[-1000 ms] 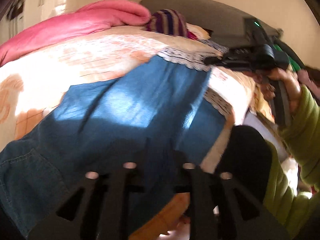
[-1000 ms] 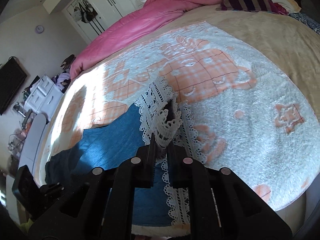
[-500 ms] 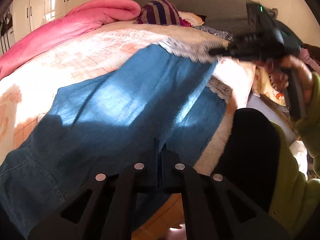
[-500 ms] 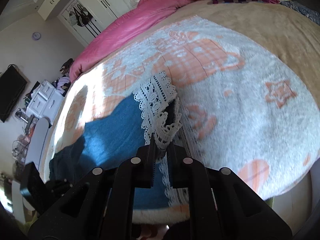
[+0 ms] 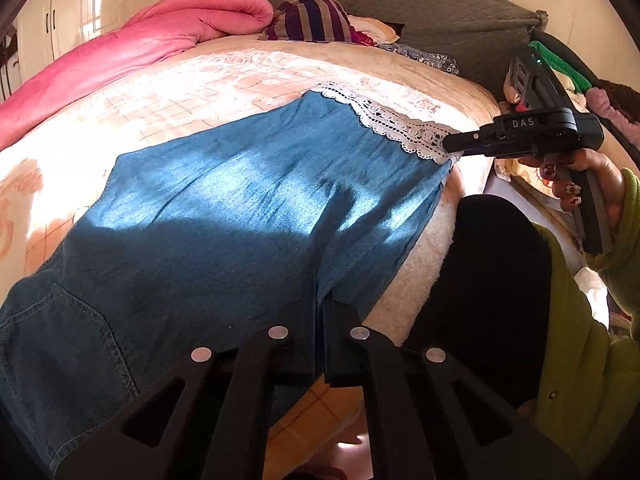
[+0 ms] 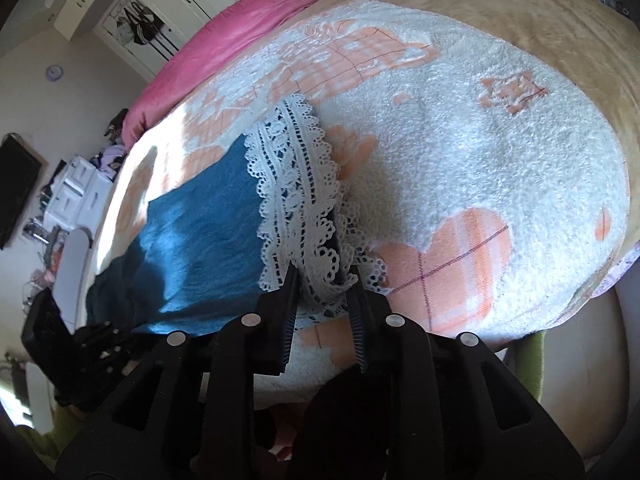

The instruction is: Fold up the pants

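Blue denim pants (image 5: 224,200) with white lace hems (image 5: 400,128) lie spread across the bed. My left gripper (image 5: 320,300) is shut on the near edge of the blue fabric, about midway along the leg. My right gripper (image 6: 322,276) is open, its jaws apart around the lace hem (image 6: 296,200), which lies loose between them. From the left wrist view the right gripper (image 5: 456,146) is at the hem's near corner. The left gripper shows in the right wrist view (image 6: 96,336) at the waist end.
The bed has a white and orange fleece blanket (image 6: 480,160). A pink duvet (image 5: 140,48), a striped garment (image 5: 312,20) and a grey headboard (image 5: 400,4) lie at the far side. The person's green sleeve (image 5: 580,340) is at the right. Wardrobes (image 6: 140,20) stand behind.
The pants were lowered and laid flat on the bed. My right gripper opened and let go of the lace hem. My left gripper stayed shut on the fabric edge.
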The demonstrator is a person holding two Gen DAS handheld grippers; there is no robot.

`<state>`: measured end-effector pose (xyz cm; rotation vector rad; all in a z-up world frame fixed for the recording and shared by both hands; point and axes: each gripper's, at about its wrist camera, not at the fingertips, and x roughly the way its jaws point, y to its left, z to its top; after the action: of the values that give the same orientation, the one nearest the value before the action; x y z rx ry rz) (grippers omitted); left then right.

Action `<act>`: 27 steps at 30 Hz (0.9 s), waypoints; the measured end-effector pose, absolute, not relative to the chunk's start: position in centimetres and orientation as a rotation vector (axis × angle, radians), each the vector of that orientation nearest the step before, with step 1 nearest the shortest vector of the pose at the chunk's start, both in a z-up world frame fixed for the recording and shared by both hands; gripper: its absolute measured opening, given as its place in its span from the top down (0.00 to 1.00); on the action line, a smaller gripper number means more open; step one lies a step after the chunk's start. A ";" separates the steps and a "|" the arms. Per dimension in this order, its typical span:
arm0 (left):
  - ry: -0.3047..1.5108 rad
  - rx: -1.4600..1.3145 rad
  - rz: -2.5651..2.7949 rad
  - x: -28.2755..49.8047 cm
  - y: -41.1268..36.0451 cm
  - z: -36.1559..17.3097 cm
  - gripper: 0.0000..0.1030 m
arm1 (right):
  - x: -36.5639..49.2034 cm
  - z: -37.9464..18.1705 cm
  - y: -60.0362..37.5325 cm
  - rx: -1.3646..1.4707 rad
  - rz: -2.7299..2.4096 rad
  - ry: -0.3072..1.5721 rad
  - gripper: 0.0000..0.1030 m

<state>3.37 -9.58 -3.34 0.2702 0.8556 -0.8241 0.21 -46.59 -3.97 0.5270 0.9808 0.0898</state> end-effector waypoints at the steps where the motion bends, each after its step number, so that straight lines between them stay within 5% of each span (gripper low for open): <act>1: 0.855 0.270 -0.824 3.3 -9.6 -3.3 0.98 | 0.3 -4.1 -46.4 0.501 0.077 0.992 0.83; 5: 0.876 0.275 -0.820 3.4 -9.7 -3.7 0.98 | -0.4 -3.3 -46.2 0.368 -0.017 0.949 0.70; 11: 0.880 0.272 -0.814 3.5 -10.0 -3.9 0.98 | -2.0 0.3 -39.8 0.011 0.140 0.807 0.69; 17: 0.878 0.275 -0.807 3.2 -9.9 -3.7 0.98 | -1.1 -2.3 -30.7 -0.299 0.387 0.868 0.69; 19: 0.878 0.271 -0.803 3.1 -9.7 -3.6 0.98 | 0.0 -3.6 -29.4 -0.355 0.370 0.910 0.95; 20: 0.882 0.267 -0.802 3.1 -9.6 -3.7 0.96 | 0.5 -4.5 -29.3 -0.372 0.355 0.952 0.99; 24: 0.894 0.263 -0.788 2.9 -9.0 -3.9 0.95 | 0.6 -4.9 -30.3 -0.321 0.379 0.977 0.98; 27: 0.918 0.211 -0.766 3.2 -7.8 -4.0 0.81 | 0.7 -4.8 -31.2 -0.235 0.404 1.015 0.89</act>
<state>3.16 -7.77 -3.98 0.2108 0.9175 -0.7656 0.70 -31.24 -4.79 -0.2351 1.0146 0.4035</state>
